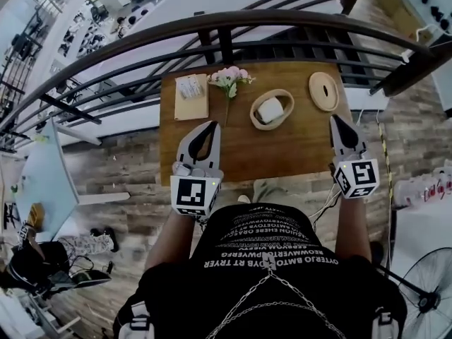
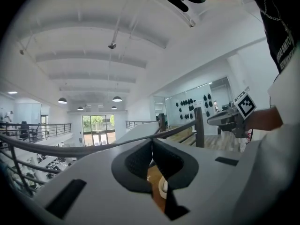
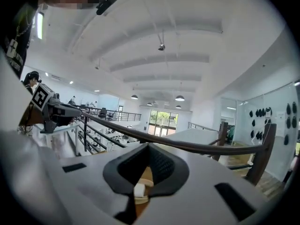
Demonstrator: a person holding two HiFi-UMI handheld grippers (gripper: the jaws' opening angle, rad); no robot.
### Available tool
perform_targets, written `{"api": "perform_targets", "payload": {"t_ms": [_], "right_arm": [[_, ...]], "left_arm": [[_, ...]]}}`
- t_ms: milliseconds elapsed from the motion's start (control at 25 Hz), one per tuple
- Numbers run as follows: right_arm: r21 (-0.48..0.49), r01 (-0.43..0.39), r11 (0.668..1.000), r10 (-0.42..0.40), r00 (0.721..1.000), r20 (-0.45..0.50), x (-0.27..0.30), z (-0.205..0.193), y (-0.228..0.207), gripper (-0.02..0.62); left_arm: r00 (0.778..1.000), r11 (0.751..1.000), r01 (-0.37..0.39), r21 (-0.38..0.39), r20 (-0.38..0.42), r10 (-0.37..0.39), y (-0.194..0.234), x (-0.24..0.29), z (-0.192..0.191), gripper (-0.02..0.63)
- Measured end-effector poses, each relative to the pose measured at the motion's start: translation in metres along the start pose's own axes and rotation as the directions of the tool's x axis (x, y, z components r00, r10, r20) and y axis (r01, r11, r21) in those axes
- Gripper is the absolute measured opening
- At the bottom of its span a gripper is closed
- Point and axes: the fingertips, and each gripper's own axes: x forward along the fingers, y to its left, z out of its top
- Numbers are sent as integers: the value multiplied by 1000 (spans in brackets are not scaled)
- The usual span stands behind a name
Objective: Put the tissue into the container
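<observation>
A white tissue [image 1: 270, 109] lies in an oval wooden container [image 1: 256, 121] on the wooden table [image 1: 282, 154], right of centre. My left gripper [image 1: 212, 125] hovers over the table's near left part, shut with nothing between its jaws. My right gripper [image 1: 334, 118] is at the table's right edge, near side, also shut and empty. In the left gripper view the jaws [image 2: 151, 141] meet, and a strip of table shows below them. Through the shut jaws in the right gripper view [image 3: 148, 146] I see the tissue [image 3: 139, 190] in the container [image 3: 144, 199].
A flat wooden tray [image 1: 192, 108] with a white packet [image 1: 189, 87] sits at the back left, a pink flower sprig [image 1: 229, 78] beside it. A round wooden lid [image 1: 323, 91] lies at the back right. A dark metal railing [image 1: 226, 27] curves beyond the table.
</observation>
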Motion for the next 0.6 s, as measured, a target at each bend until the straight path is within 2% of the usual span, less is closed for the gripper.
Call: {"api": "perform_targets", "payload": {"t_ms": [120, 320, 600], "right_arm": [[1, -7, 1000, 7, 1000, -5, 4, 3, 6, 15], [8, -13, 1000, 13, 1000, -8, -12, -1, 13, 15], [10, -35, 999, 35, 999, -32, -4, -12, 19, 15]], "left_arm": [[1000, 1000, 1, 0, 6, -1, 6, -1, 3, 29], [1000, 1000, 16, 6, 17, -16, -12, -8, 5, 29], [1000, 1000, 18, 14, 7, -18, -16, -3, -3, 29]]}}
